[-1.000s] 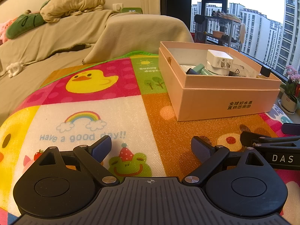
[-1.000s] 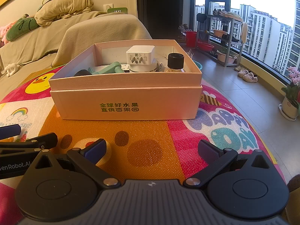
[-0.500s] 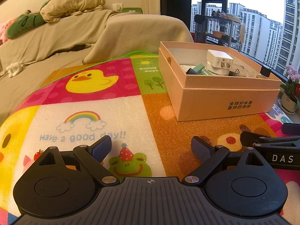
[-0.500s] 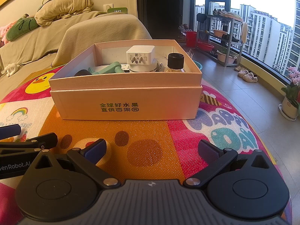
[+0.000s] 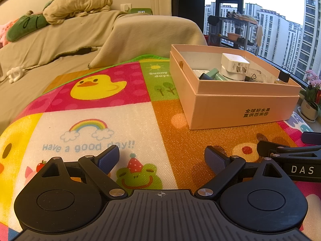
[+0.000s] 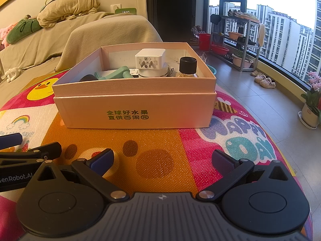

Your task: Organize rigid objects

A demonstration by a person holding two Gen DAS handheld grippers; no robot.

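Note:
A pink cardboard box (image 6: 134, 108) stands on the colourful play mat (image 6: 156, 146), straight ahead in the right wrist view and at the right in the left wrist view (image 5: 240, 108). Inside it lie a white charger (image 6: 150, 58), a small bottle with a black cap (image 6: 187, 65), a teal object (image 6: 115, 73) and a white round item under the charger. My left gripper (image 5: 162, 157) is open and empty, low over the mat, left of the box. My right gripper (image 6: 162, 158) is open and empty, in front of the box.
A beige covered sofa (image 5: 60, 40) with pillows lies behind the mat. The mat's right edge drops to a tiled floor (image 6: 260, 100) with a shelf rack, slippers and a potted plant (image 6: 311, 108) by the window. Each gripper shows at the edge of the other's view.

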